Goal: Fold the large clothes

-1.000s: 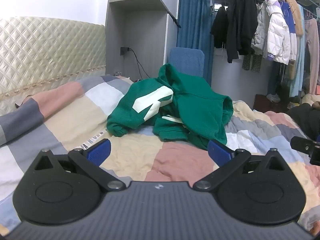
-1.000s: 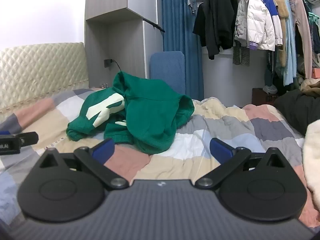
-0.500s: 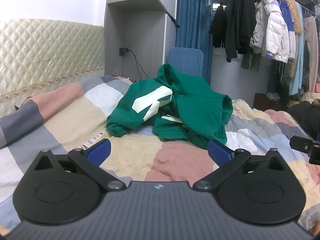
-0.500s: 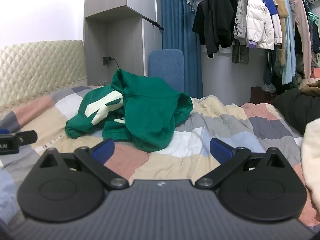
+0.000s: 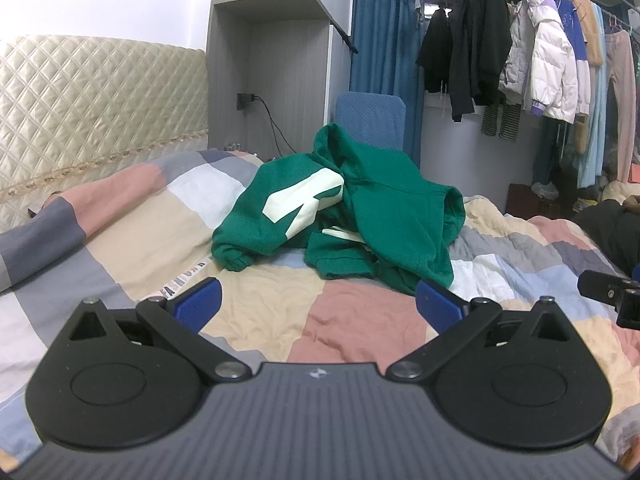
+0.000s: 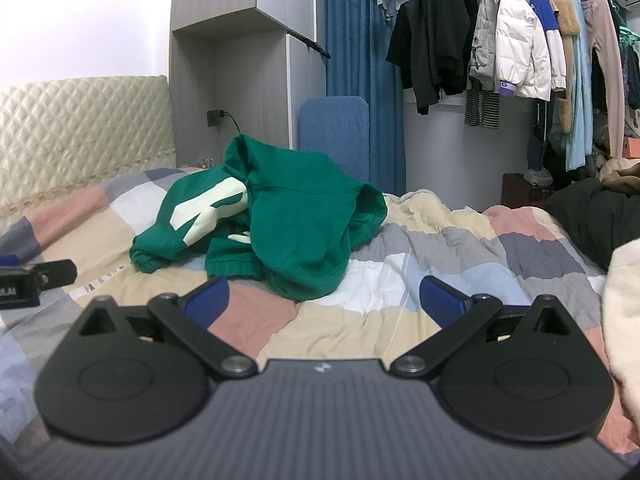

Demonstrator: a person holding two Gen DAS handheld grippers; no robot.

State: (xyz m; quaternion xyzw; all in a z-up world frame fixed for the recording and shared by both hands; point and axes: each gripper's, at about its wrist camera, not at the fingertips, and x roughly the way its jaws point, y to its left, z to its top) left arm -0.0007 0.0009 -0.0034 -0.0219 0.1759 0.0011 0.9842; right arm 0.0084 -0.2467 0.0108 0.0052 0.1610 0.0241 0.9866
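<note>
With both the left gripper [image 5: 318, 302] and right gripper [image 6: 324, 296] spread wide and empty, short of the green hoodie [image 5: 352, 208] crumpled mid-quilt [image 5: 132, 240], a blind pinch risks catching several bunched layers (or the bedding beneath), likely dragging everything askew.

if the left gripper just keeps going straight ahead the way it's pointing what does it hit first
Most likely the crumpled green hoodie on the quilt. The open left gripper faces its near hem with only bare bedding between, though depth is hard to judge.
</note>
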